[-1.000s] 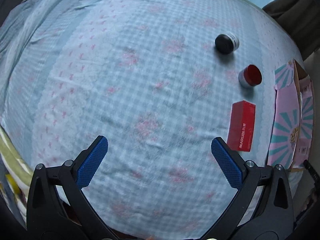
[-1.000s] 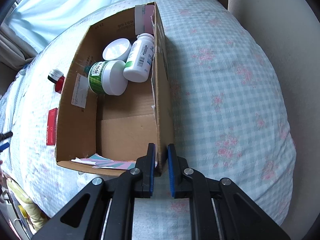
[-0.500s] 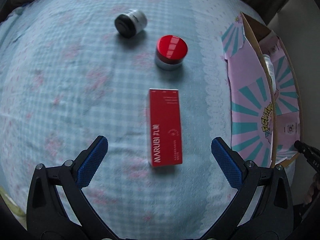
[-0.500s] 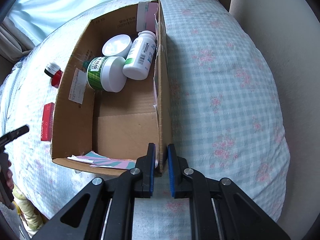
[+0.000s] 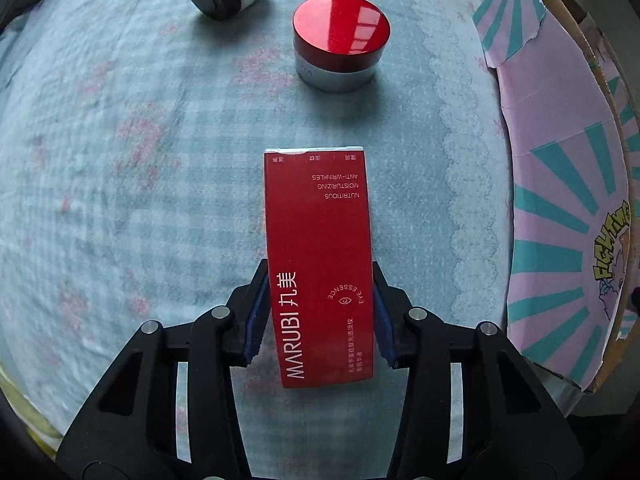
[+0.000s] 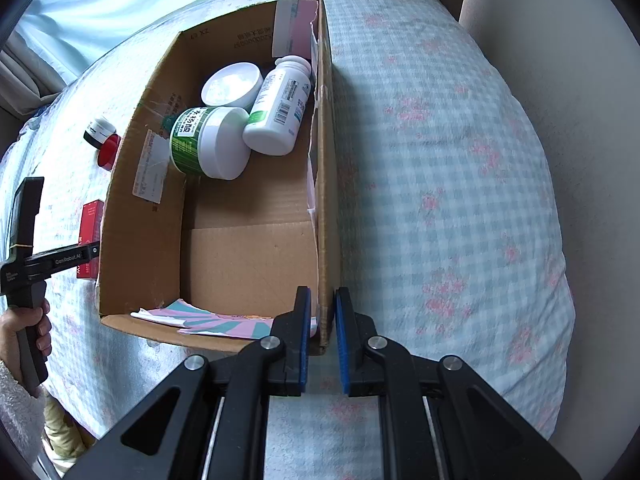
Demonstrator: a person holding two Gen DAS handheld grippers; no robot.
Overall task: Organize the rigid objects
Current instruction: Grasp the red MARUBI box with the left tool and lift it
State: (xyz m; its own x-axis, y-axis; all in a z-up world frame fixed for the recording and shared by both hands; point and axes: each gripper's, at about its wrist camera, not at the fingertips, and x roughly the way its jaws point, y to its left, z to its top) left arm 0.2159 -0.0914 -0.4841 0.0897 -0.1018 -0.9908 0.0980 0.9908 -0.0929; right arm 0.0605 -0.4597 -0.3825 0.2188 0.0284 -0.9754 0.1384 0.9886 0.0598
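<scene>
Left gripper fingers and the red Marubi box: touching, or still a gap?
Touching. In the left wrist view both blue fingers of the left gripper press flat against the long sides of the red Marubi box, no cloth visible between.

Your left gripper (image 5: 319,312) has black skeletal arms, silver round pivot screws and blue ribbed pads (image 5: 256,320). Your right gripper (image 6: 322,334) is built the same. Your left hand (image 6: 24,332) is bare-skinned, above a fuzzy white sleeve (image 6: 16,404); white "GenRobot.AI" lettering marks the black bar.
</scene>
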